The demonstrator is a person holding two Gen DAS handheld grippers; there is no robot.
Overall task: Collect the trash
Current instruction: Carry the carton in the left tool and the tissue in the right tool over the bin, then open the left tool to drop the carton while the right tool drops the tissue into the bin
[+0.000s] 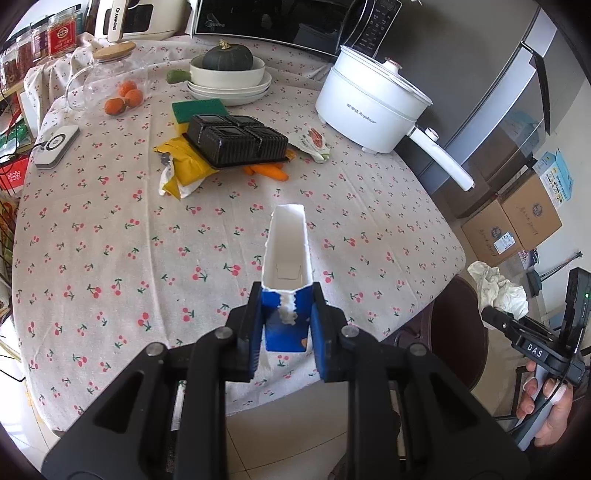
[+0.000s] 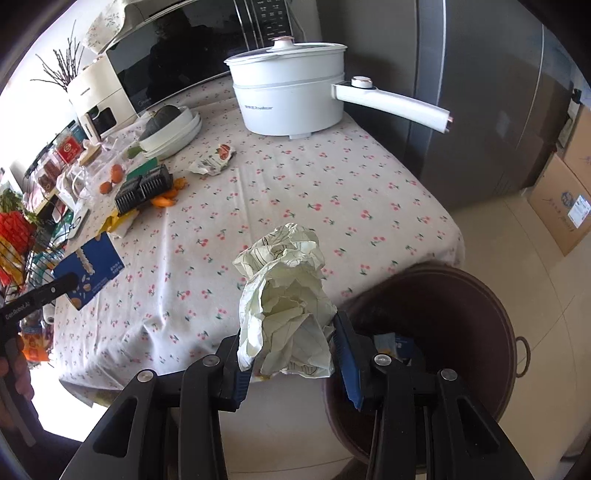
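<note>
Cherry-print cloth covers the table (image 1: 110, 258), which fills most of both views. Grey fridge (image 1: 517, 110) stands past the table's far right corner. Brown round bin (image 2: 480, 314) sits on the tiled floor just off the near right corner; a blue scrap shows inside it.

Black microwave (image 1: 277, 18) lines the far edge. White electric pot (image 1: 369, 107) stands near the far right corner, lid on, handle sticking out over the right edge. Stacked white bowls (image 1: 229, 77) with a dark green squash (image 1: 227, 57) on top sit near the far edge, middle. Black ribbed plastic tray (image 1: 236, 142) lies mid-table, partly over a yellow wrapper (image 1: 184, 166) and carrots (image 1: 267, 170). Green sponge (image 1: 199, 110) is just behind the tray. Crumpled snack packet (image 1: 312, 144) lies between tray and pot.

Left gripper (image 1: 284, 325) is over the near edge, blue pads clamped on the sides of an opened blue carton (image 1: 284, 258), white inside, torn mouth pointing away toward the tray.

Right gripper (image 2: 291, 354) is past the near right corner, beside the bin's rim, jaws pinching a crumpled cream paper wad (image 2: 288, 295) that bulges up above the pads. A hand (image 1: 550, 410) holds its grip.
</note>
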